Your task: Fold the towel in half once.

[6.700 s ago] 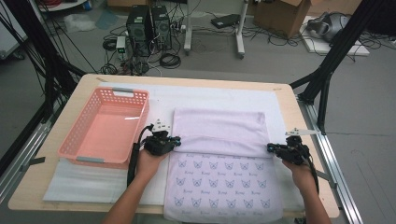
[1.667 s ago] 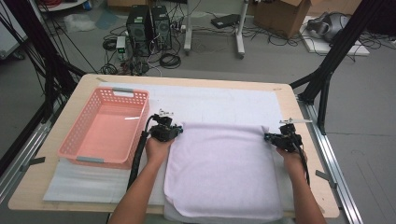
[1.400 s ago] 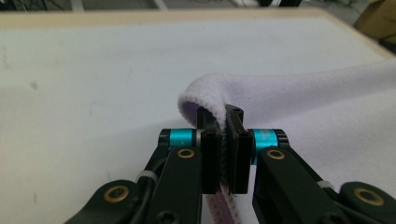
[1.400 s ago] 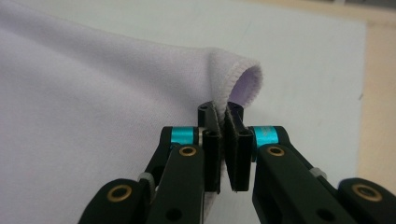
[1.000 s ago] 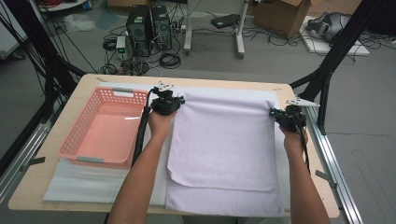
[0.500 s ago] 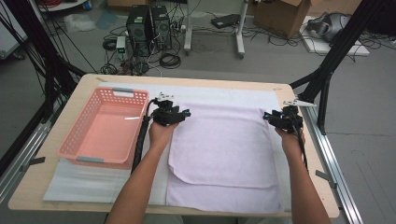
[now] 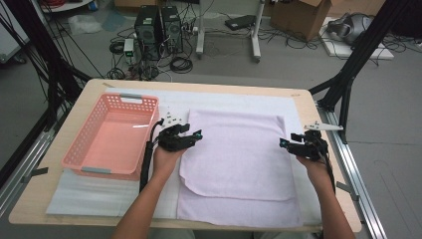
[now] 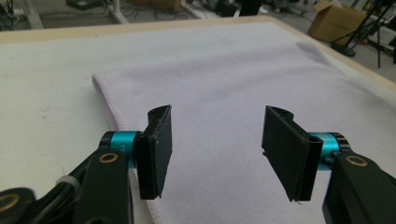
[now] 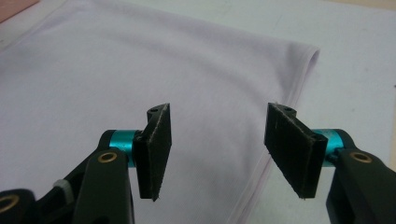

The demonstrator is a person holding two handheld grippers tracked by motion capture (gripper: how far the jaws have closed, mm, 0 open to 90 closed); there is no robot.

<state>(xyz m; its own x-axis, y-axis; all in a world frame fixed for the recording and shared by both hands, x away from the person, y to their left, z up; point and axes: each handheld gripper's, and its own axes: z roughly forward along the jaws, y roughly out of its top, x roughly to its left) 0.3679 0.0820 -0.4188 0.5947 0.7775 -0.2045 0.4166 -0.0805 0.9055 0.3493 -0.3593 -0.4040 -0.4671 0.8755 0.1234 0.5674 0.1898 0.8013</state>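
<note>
Both the left gripper point(image 7: 191, 138) and the right gripper point(image 7: 288, 145) have just been opening, jaws released with nothing pinched. The folded lilac terry towel point(image 7: 239, 154) lies flat on the worktop beneath and between them. A careless re-grab could catch one layer only, dragging the fold askew.

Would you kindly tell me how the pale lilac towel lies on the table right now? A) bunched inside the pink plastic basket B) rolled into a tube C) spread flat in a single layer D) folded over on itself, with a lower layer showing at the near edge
D: the pale lilac towel lies folded, its upper layer ending short of the lower layer's near edge.
</note>
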